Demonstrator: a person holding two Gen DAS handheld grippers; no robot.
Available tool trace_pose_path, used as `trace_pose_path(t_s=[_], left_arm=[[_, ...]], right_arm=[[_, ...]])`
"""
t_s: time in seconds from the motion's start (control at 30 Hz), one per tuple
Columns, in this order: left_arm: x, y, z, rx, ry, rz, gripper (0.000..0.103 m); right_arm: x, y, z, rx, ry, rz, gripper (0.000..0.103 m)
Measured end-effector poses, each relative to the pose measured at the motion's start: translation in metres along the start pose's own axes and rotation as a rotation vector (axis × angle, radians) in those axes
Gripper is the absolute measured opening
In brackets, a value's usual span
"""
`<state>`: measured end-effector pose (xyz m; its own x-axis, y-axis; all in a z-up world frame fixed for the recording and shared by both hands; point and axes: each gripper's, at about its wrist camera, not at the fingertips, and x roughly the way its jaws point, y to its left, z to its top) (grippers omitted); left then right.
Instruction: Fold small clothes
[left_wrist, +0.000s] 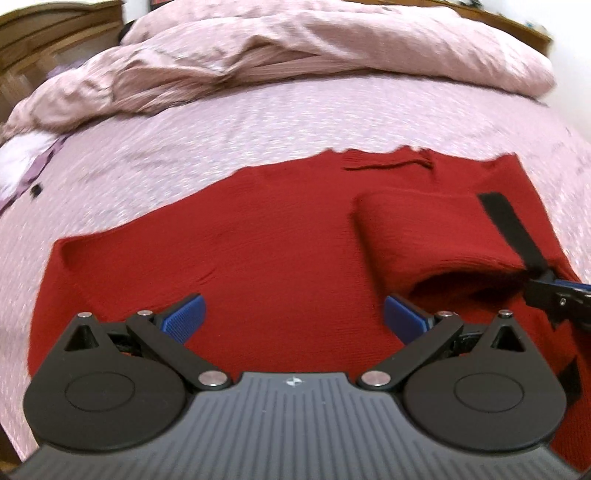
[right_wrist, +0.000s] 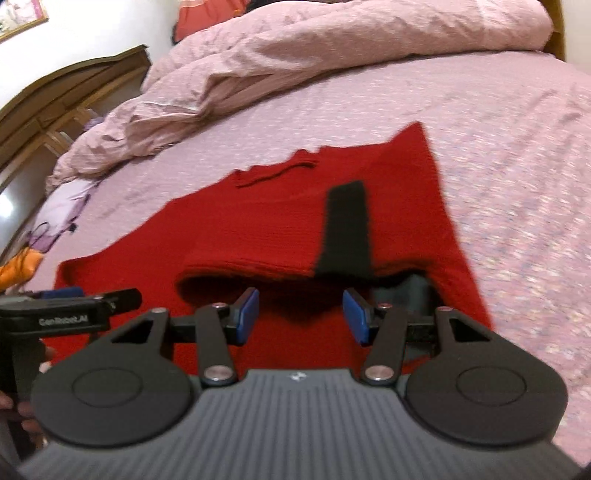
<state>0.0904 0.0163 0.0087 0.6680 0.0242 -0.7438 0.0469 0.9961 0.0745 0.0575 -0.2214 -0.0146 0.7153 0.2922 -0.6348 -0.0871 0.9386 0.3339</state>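
Red knitted sweater (left_wrist: 258, 240) lies flat on our pink quilted bedspread (left_wrist: 258, 122), its black-striped right sleeve (right_wrist: 280, 243) folded across the body. Our left gripper (left_wrist: 293, 317) hovers over the hem with jaws wide, nothing between them. Our right gripper (right_wrist: 301, 314) sits before the sleeve cuff, jaws half apart and empty. We judge the first sleeve fold done. Next move calls for pinching the far left sleeve (left_wrist: 81, 251) and carrying it inward.

1. The left wrist view looks steeply down from close above the red sweater (left_wrist: 266, 240) on the bed (left_wrist: 258, 125).
2. The right wrist view faces likewise, sharing sweater and duvet (right_wrist: 332, 48).
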Motion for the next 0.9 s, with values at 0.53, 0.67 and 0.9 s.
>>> trace_pose_path(t_s=[0.53,0.67,0.9], left_arm=[[0.031,-0.099,0.018,0.299,-0.016,0.016,0.103],[0.042,-0.116,0.019,0.353,-0.046,0.037,0.103],[0.051,-0.131,0.026,0.349,-0.108,-0.003,0.102]], right_arm=[[-0.024,-0.036,-0.002,-0.022,-0.049,-0.067,0.054],[-0.023,-0.042,-0.004,0.005,-0.042,-0.066,0.054],[-0.023,-0.048,-0.005,0.027,-0.048,-0.086,0.054]])
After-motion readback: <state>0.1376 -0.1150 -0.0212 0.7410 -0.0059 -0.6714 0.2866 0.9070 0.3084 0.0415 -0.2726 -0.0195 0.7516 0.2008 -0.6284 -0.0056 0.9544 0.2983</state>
